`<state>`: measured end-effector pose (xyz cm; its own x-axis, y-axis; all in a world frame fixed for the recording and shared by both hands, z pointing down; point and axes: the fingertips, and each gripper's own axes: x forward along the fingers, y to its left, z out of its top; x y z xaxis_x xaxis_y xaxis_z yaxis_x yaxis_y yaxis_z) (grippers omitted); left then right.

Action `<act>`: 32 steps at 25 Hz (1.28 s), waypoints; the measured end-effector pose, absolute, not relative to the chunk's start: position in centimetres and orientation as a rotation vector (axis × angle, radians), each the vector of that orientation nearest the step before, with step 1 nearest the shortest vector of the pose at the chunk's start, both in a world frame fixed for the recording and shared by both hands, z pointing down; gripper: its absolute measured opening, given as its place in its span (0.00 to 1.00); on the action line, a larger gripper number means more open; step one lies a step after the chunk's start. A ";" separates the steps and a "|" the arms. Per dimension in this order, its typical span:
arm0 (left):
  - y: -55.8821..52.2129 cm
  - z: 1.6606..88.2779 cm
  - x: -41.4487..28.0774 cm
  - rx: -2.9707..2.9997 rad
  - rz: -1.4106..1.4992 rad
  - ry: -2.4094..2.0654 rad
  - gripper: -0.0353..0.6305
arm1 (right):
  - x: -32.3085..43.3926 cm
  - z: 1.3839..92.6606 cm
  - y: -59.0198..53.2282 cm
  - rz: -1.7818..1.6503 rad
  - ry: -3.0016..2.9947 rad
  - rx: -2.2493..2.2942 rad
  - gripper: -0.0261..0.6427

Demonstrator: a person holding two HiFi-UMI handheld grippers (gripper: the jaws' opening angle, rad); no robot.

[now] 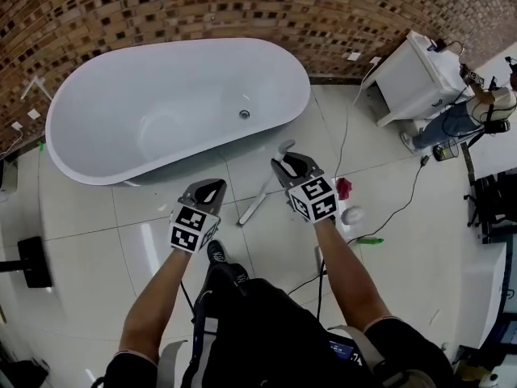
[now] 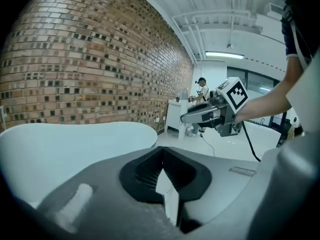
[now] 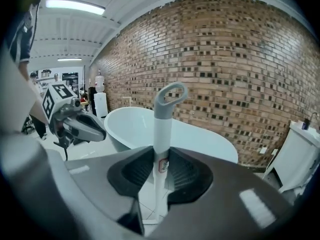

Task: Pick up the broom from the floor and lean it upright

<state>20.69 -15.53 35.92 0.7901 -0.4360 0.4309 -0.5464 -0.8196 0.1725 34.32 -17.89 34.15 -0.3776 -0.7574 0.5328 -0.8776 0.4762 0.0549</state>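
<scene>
Right gripper view showed the white broom handle with its grey loop end [image 3: 162, 129] standing upright between the jaws of the right hand-held gripper [image 3: 161, 160], which were clamped on it a little below the loop. From the head view its lower end pointed down toward the tiles, and I could not make out the brush. With the grip so near the top, the long part below could swing or slide through the pads. Leaned on a smooth edge, its foot could skid on the glossy floor. The left hand-held gripper [image 2: 162, 156] had its jaws together on nothing, so it gave no steadying. Just beyond stood the white oval freestanding bathtub [image 1: 97, 148], on the shiny white tiled floor [image 1: 97, 217]. A black cable [image 1: 404, 200] trailed nearby, a possible snag. Behind rose the mottled brown brick wall [image 1: 242, 6].
</scene>
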 end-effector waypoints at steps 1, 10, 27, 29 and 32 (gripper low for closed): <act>-15.7 36.0 21.2 2.700 0.547 -0.740 0.05 | 34.4 34.1 -18.1 0.331 -2.224 1.364 0.18; -18.4 35.0 24.7 2.690 0.523 -0.706 0.05 | 35.2 34.9 -21.3 0.359 -2.185 1.333 0.18; -27.7 33.5 25.7 2.454 0.554 -1.214 0.05 | 32.6 36.3 -37.4 0.352 -2.431 1.012 0.18; -27.8 33.1 25.7 2.423 0.515 -1.248 0.05 | 32.1 36.5 -38.5 0.359 -2.442 0.993 0.18; -28.0 32.2 25.6 2.389 0.459 -1.304 0.06 | 31.1 36.8 -39.5 0.350 -2.451 0.943 0.19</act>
